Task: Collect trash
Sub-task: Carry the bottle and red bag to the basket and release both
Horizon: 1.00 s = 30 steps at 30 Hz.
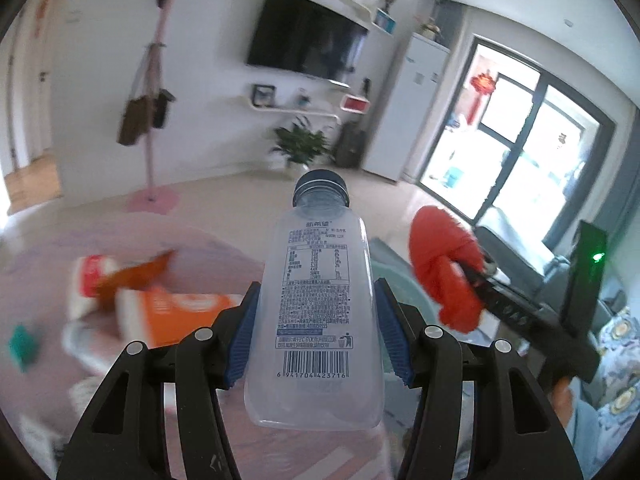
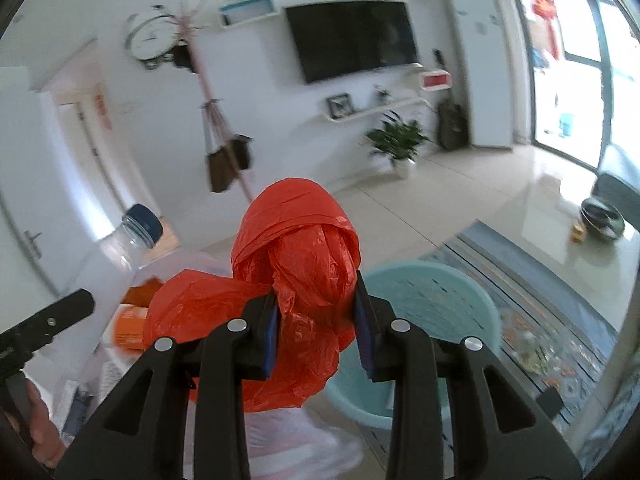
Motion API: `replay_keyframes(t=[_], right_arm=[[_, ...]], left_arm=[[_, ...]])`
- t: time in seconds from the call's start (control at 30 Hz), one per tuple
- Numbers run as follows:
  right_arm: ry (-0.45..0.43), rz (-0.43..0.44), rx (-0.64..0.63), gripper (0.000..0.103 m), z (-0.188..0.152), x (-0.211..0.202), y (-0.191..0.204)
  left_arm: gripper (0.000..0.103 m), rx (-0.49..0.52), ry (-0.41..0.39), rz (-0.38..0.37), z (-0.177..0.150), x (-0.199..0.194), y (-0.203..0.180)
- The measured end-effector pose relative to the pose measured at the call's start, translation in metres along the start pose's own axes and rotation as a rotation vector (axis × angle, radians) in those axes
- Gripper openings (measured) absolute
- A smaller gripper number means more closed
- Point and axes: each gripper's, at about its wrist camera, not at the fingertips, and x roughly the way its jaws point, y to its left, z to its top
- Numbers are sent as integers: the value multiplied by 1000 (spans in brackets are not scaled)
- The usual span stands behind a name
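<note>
Both fisheye views are looking forward and slightly downward along their own fingers, very near whatever sits between them. They are sharing the television (image 1: 308,46) wall, potted plant (image 2: 396,140) and teal basket (image 2: 436,308) (seen from neighbouring angles).

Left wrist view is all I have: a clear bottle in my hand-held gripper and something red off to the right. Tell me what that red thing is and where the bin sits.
Observer: The red thing is a crumpled red plastic bag, clamped in the right hand-held gripper.
Operator: Give me the bin.
Observer: A light blue basket stands on the floor just behind and right of the bag in the right wrist view.
Operator: Check what is in it.
Observer: The part of its inside that shows looks bare; the bag and gripper hide the rest.
Operator: Confirm my bottle shows there.
Observer: Yes, the clear bottle with its dark blue cap leans in at the left.
</note>
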Motion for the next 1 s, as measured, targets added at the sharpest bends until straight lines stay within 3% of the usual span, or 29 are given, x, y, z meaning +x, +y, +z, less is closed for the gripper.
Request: replay_keyframes(t=[0.1, 0.3, 0.53, 0.63, 0.7, 1.0], right_arm=[[37, -69, 45, 29, -7, 19, -25], [196, -149, 158, 29, -38, 74, -70], [264, -199, 194, 33, -62, 104, -92], [284, -186, 230, 40, -68, 113, -103], [278, -188, 241, 51, -70, 111, -108], [232, -184, 241, 52, -57, 91, -108]], left_arm=[[54, 11, 38, -29, -2, 30, -15], [54, 8, 118, -60, -13, 96, -32], [54, 7, 214, -65, -31, 151, -40], [59, -3, 216, -76, -37, 155, -39], [62, -15, 217, -81, -39, 158, -38], [66, -34, 174, -85, -40, 134, -26]])
